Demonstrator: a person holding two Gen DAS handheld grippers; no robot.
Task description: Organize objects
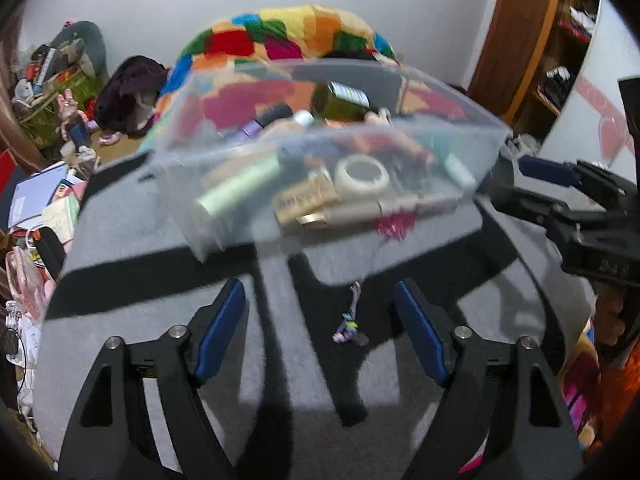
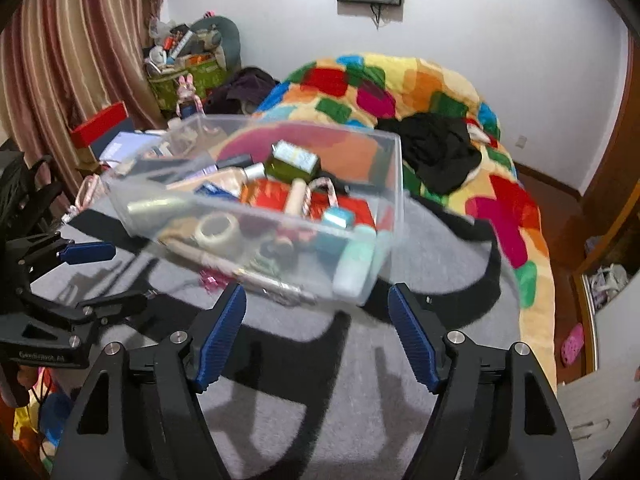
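Sitting on the grey-and-black blanket (image 1: 132, 240) toward its far edge, the clear plastic bin (image 1: 240, 168) in the left wrist view holds a jumble: a roll of white tape (image 1: 362, 176), a pale green tube (image 1: 240, 188), an olive-green bottle (image 1: 340, 100) with a label too blurred to read, and a tan card whose printing cannot be made out. A small beaded charm (image 1: 350, 328) lies on the blanket between bin and left gripper (image 1: 320, 320), whose jaws stand wide apart, holding nothing. The right gripper (image 1: 560, 178) reaches in at the bin's right corner; its jaw state cannot be told here.

In the right wrist view the bin (image 2: 394, 184) shows a teal bottle (image 2: 354, 264) at its near right corner. The right gripper (image 2: 316, 320) is spread, empty. The left gripper (image 2: 100, 276) bears lettering, illegible. A patchwork quilt (image 2: 500, 208) lies behind.
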